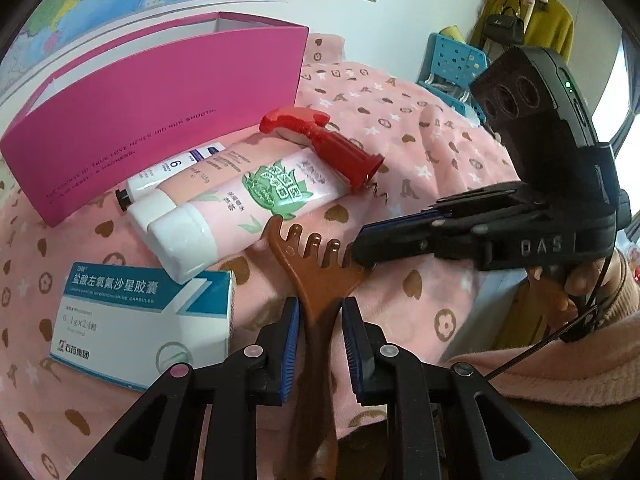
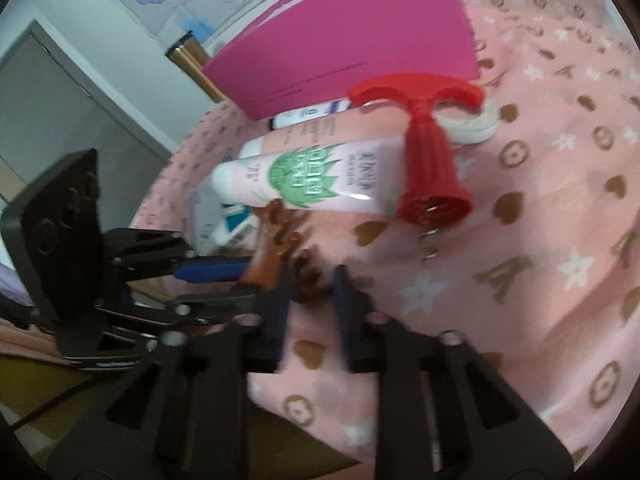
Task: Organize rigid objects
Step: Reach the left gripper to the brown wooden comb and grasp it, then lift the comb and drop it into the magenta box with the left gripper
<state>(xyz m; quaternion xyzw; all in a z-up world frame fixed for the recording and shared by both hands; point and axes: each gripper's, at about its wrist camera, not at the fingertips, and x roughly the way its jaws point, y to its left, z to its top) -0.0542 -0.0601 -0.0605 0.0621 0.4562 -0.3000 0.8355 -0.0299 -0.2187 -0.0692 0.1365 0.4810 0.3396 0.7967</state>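
Observation:
A brown comb-like scraper [image 1: 316, 280] lies on the pink blanket, its handle between my left gripper [image 1: 320, 320] fingers, which close on it. My right gripper [image 1: 362, 254] comes in from the right, its tips touching the comb's teeth; in the right wrist view [image 2: 310, 280] its jaws stand apart around the blurred comb teeth [image 2: 292, 248]. A pink tube [image 1: 240, 204] with a white cap, a red corkscrew [image 1: 328, 148], a smaller white tube [image 1: 168, 172] and a white-blue medicine box [image 1: 144, 320] lie close by.
An open magenta box [image 1: 160, 112] stands at the back left against the wall. A small white round jar [image 2: 476, 124] sits under the corkscrew's handle. The pink patterned blanket [image 1: 420, 152] covers the surface; its edge drops off at the lower right.

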